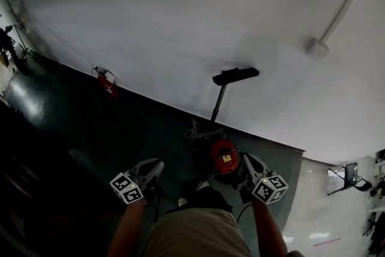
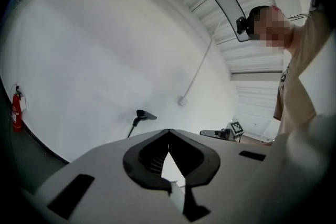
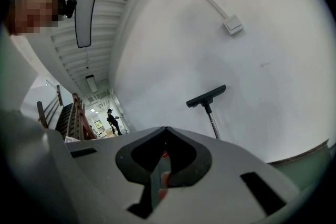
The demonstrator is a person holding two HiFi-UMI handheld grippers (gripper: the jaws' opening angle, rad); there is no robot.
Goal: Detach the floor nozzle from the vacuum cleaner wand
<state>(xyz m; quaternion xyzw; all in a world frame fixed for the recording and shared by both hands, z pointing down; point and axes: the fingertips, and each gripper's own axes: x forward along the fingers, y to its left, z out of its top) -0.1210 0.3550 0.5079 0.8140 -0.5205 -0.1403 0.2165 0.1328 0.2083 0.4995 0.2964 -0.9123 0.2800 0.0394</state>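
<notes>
The red vacuum canister (image 1: 224, 156) stands on the dark floor by the white wall. Its wand (image 1: 218, 102) rises and leans on the wall, with the black floor nozzle (image 1: 236, 75) on its top end. My left gripper (image 1: 157, 164) is low and left of the canister, shut and empty. My right gripper (image 1: 246, 159) is just right of the canister, also shut with nothing in it. The left gripper view shows the nozzle (image 2: 145, 114) far off beyond the jaws of that gripper (image 2: 169, 132). In the right gripper view the nozzle (image 3: 206, 96) and wand (image 3: 212, 123) stand ahead of that gripper (image 3: 166, 131).
A red fire extinguisher (image 1: 107, 84) stands at the wall's foot to the left. A wall box (image 1: 317, 48) with a conduit is up at the right. A cable lies by the canister. A stand (image 1: 352, 174) is at the far right. A person (image 3: 111, 120) stands far down the corridor.
</notes>
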